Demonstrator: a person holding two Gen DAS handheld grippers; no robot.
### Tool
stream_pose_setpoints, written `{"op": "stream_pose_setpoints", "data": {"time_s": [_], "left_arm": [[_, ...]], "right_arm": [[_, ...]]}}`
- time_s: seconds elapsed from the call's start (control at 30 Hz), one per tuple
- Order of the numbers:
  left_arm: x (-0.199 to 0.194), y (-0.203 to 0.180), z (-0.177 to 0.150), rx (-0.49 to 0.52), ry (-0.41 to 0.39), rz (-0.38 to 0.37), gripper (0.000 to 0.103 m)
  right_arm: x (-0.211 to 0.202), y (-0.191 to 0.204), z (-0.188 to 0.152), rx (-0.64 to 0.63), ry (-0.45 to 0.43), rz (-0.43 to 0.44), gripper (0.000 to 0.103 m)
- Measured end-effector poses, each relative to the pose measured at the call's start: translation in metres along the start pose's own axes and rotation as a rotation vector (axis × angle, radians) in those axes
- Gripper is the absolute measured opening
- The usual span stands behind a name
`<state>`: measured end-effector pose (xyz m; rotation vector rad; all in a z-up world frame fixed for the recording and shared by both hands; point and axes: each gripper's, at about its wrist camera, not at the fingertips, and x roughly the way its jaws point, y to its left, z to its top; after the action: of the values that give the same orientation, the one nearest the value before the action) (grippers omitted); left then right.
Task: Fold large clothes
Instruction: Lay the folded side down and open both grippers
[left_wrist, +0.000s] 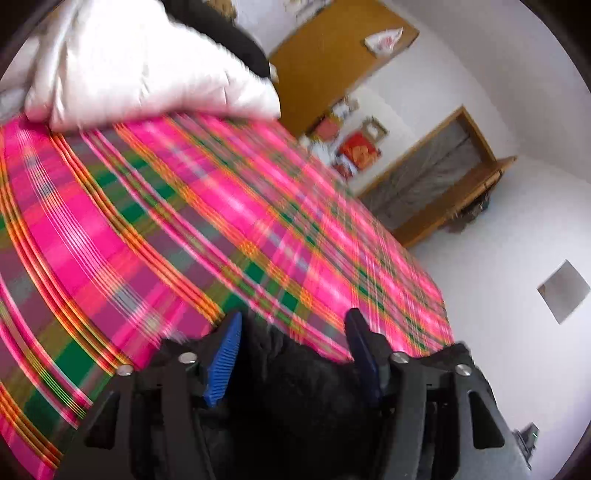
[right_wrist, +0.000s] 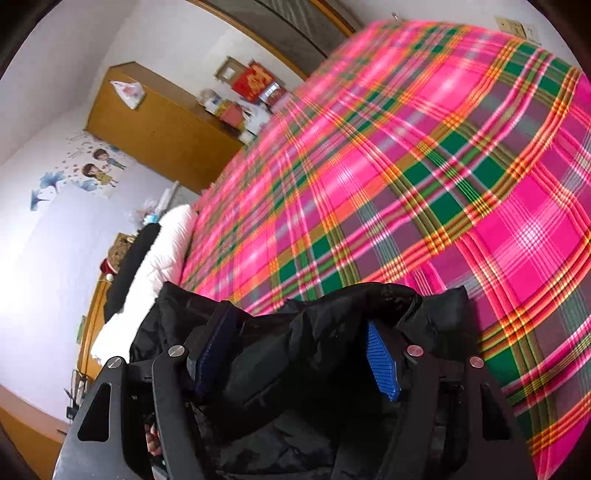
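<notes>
Bunching between fingers of both grippers, black puffy jacket (right_wrist: 295, 362) is seen; left gripper (left_wrist: 293, 339) and right gripper (right_wrist: 299, 332) spread wide, grip uncertain; plaid bedspread (right_wrist: 443, 166) ahead.

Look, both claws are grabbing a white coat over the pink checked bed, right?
Almost. The coat is black, not white, as the right wrist view shows. Both the left claw and right claw have it between their fingers over the pink checked bed.
</notes>
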<state>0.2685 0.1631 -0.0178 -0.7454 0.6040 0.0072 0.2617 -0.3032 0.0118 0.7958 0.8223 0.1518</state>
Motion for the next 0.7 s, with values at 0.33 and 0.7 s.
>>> {"op": "stream_pose_setpoints", "data": {"time_s": [0.33, 0.7], "left_arm": [[-0.004, -0.018, -0.007, 0.129, 0.017, -0.017, 0.071], [0.017, -0.043, -0.033, 0.249, 0.147, -0.014, 0.071]], "right_arm": [[0.030, -0.041, -0.003, 0.226, 0.004, 0.051, 0.072], [-0.009, -0.048, 0.005, 0.282, -0.122, 0.178, 0.075]]}}
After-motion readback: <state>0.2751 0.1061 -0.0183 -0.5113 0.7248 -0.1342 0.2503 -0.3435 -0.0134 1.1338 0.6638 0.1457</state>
